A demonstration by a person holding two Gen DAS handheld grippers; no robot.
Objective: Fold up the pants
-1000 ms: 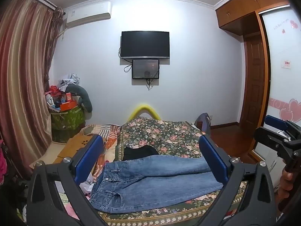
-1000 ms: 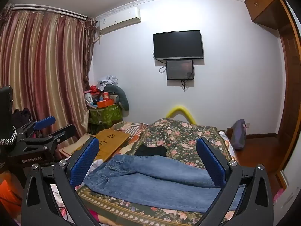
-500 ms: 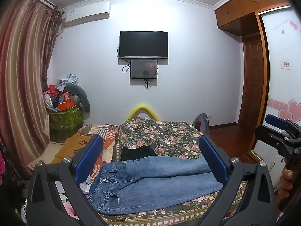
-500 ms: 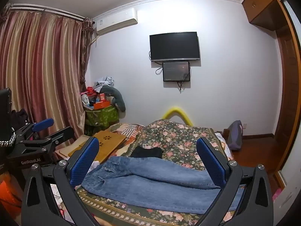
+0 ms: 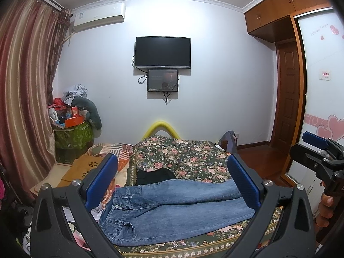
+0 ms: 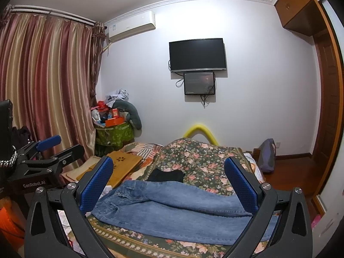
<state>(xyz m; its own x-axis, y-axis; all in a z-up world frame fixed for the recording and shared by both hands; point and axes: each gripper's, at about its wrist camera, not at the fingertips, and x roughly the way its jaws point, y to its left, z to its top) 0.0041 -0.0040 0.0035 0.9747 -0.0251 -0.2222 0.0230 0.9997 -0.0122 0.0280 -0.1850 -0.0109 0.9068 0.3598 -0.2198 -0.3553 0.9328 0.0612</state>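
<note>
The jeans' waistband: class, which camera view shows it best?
The left wrist view: the jeans show their waistband button and belt loops nearly face-on. The right wrist view shows the waistband bunched, seen obliquely, partly behind the right gripper.

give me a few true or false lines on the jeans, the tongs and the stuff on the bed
1. The jeans lie flat on the floral bedspread. True.
2. The left tongs are shut on the waistband. False: they are open and hold nothing.
3. The right tongs are open and hold nothing. True.
4. The jeans' waistband points right, toward the wooden door. False: it is on the left, the curtain side.
5. A black garment lies just beyond the jeans. True.
</note>
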